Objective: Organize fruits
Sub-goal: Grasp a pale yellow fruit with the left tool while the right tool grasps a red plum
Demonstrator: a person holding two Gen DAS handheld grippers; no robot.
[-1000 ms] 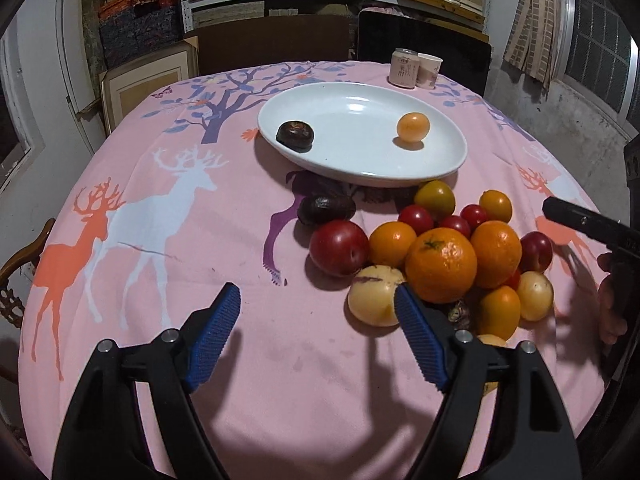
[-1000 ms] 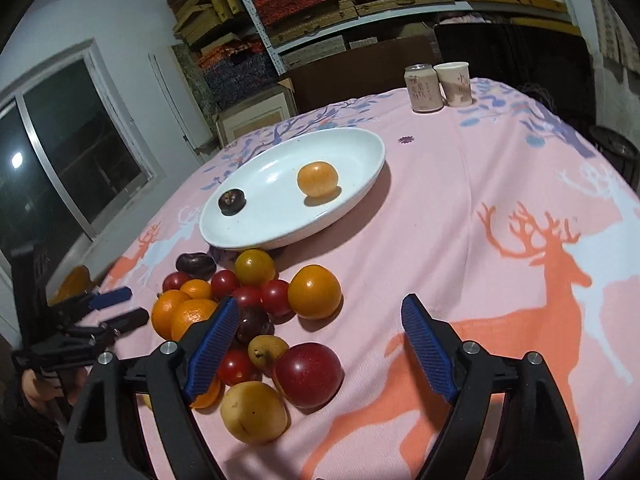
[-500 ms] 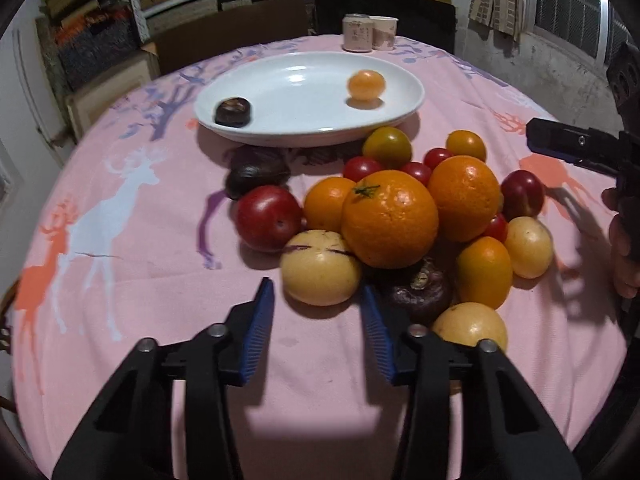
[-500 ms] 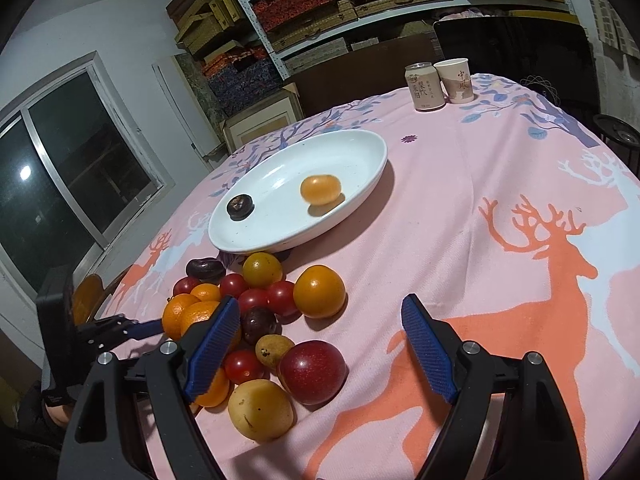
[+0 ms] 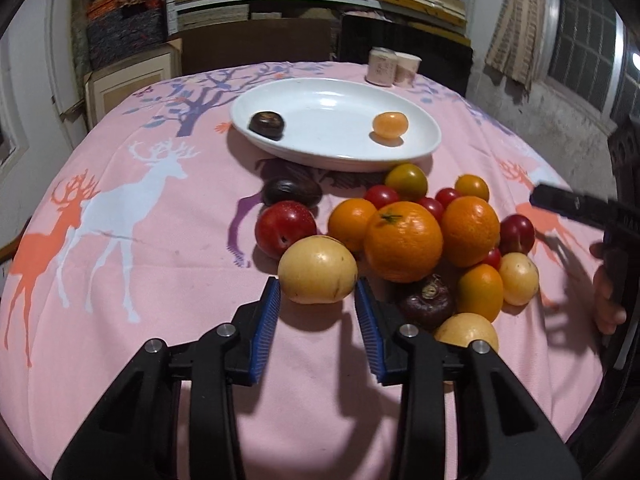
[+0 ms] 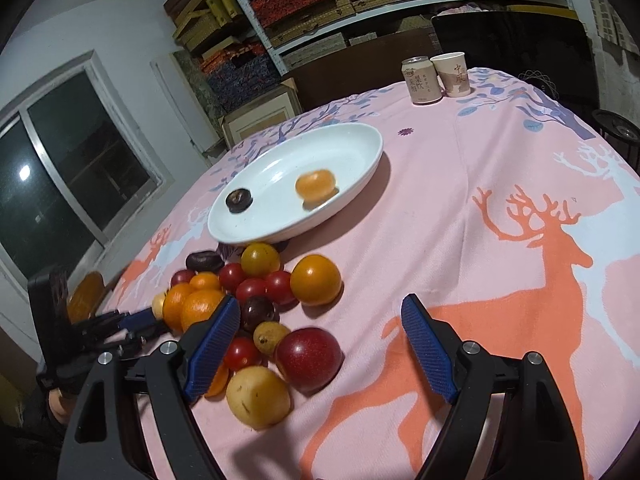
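Observation:
A pile of oranges, red plums, cherry tomatoes and yellow fruits lies on the pink deer-print tablecloth, in front of a white oval plate [image 5: 424,152]. A dark fruit [image 5: 267,124] and a small orange fruit [image 5: 390,126] lie on the plate. My left gripper [image 5: 316,292] has its blue pads against the two sides of the nearest yellow fruit [image 5: 318,268], which still rests on the cloth. My right gripper [image 6: 320,312] hangs open over bare cloth beside the pile, nothing between its fingers; a red plum [image 6: 308,354] lies by its left finger.
A drink can [image 6: 420,80] and a paper cup [image 6: 454,74] stand at the table's far edge. Behind the table are shelves with stacked boxes and dark chairs. In the left wrist view, the other gripper's finger [image 5: 560,202] and a hand [image 5: 606,300] sit at the right.
My left gripper narrowed from wide open and moved forward until the yellow fruit sat between its tips. The right gripper stayed where it was, still open.

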